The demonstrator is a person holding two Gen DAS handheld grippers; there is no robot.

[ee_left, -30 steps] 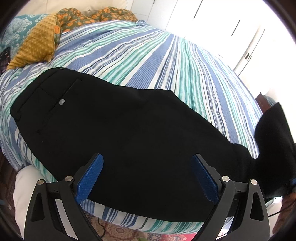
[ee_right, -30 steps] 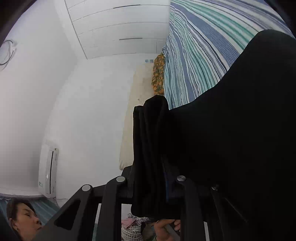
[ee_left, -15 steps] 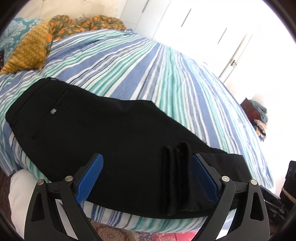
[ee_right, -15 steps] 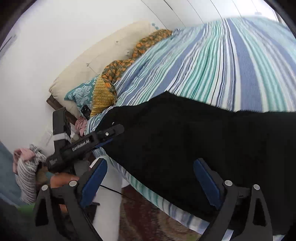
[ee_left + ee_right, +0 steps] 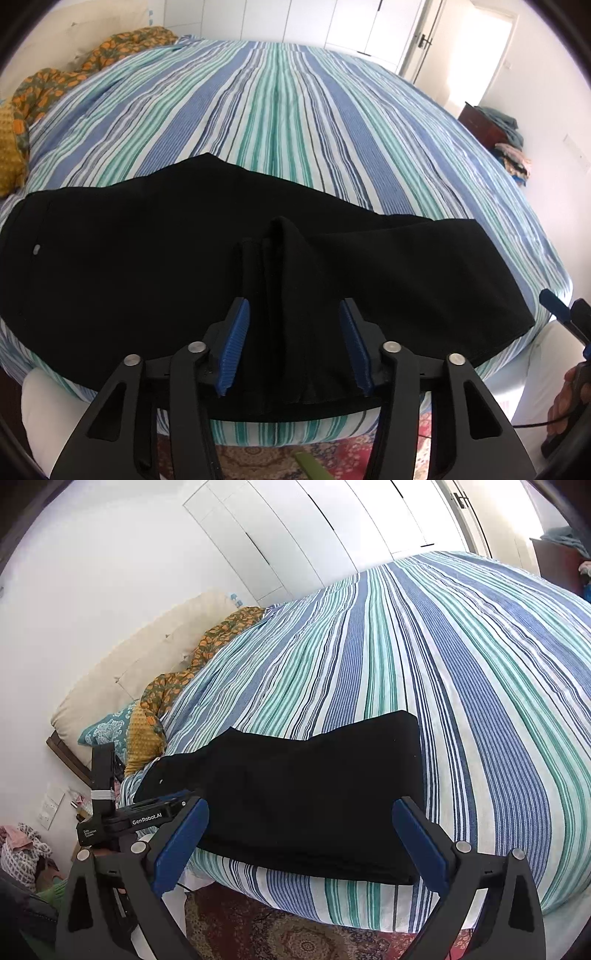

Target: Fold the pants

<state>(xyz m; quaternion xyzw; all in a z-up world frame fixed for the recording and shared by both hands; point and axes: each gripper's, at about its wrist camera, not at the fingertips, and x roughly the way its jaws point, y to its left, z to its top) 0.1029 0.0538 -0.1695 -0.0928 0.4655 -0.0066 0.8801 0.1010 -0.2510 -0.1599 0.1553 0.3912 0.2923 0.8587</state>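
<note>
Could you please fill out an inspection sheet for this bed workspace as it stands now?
Surface: striped bedspread, pants at its near edge.
Job's things: black pants folded over, hem ends on top.
Clutter: orange patterned cloth, teal pillow at the headboard.
Grippers: left hand-held gripper open over the hems; right hand-held gripper open, empty.
Cables: thin black cable by the right hand.
Surroundings: white wardrobe doors, patterned rug.

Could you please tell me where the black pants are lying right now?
In both wrist views the pants lie flat along the near edge of the striped bed, waistband toward the pillows.
</note>
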